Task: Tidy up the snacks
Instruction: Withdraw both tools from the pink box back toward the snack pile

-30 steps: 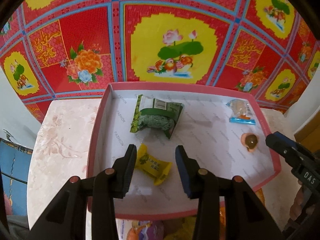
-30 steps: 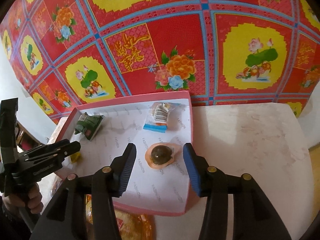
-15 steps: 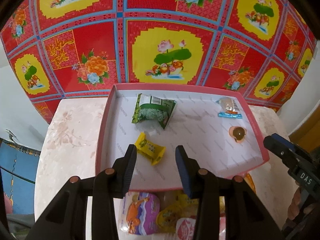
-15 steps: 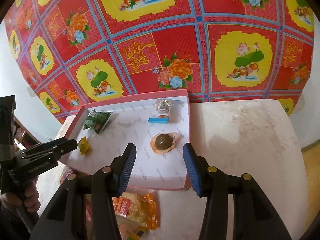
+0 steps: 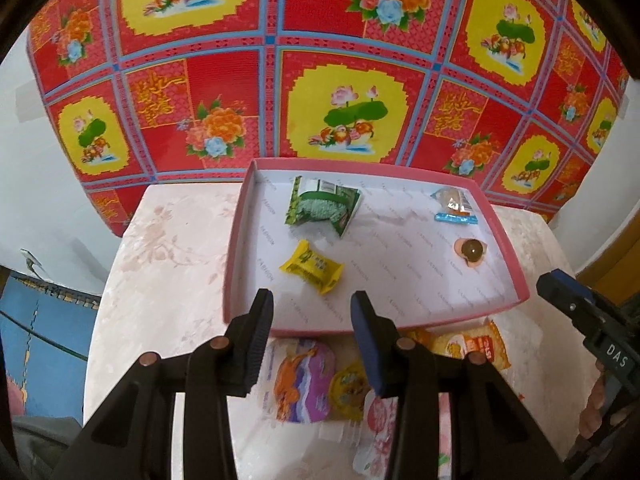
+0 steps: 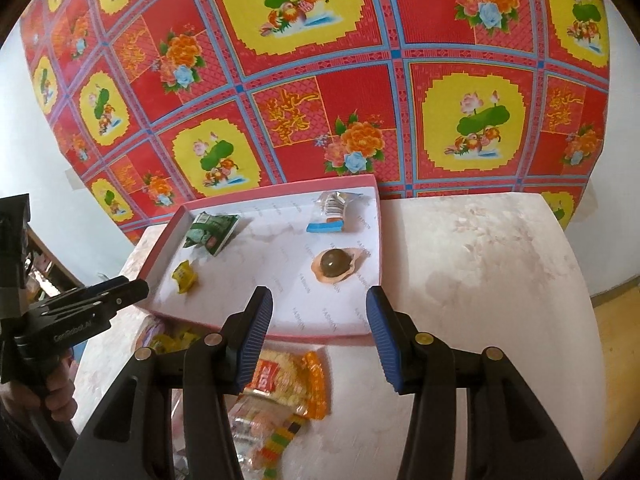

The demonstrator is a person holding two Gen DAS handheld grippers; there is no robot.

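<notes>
Now both grippers sit back from the pink tray (image 5: 516, 280), where 1 second ago each hovered over a snack inside it: the left gripper (image 5: 312, 316) over the yellow candy (image 5: 312, 267), the right gripper (image 6: 319, 312) over the round brown sweet (image 6: 335, 264). Both are released, jaws apart and holding nothing. The pull-back has brought the loose pile at the tray's near edge into view, which was mostly hidden before. That suggests the 4 snacks in the tray are placed and the next pick comes from the pile.

Inside the tray, the green packet (image 5: 324, 208) lies near the far left corner, the yellow candy closer to the near left corner, the clear packet with a blue end (image 5: 456, 206) at the far right corner, and the brown sweet by the right edge.

The left wrist view shows a purple-and-orange pouch (image 5: 300, 384), a small yellow cup (image 5: 348, 388) and a pink-white wrapper (image 5: 378, 432) on the marble table (image 5: 160, 280), just below the left gripper's jaws; the right view does not show these. The right wrist view alone shows an orange noodle-snack bag (image 6: 292, 380) and a clear pack of coloured gummies (image 6: 276, 440) between its fingers, plus the bare right half of the table.
</notes>
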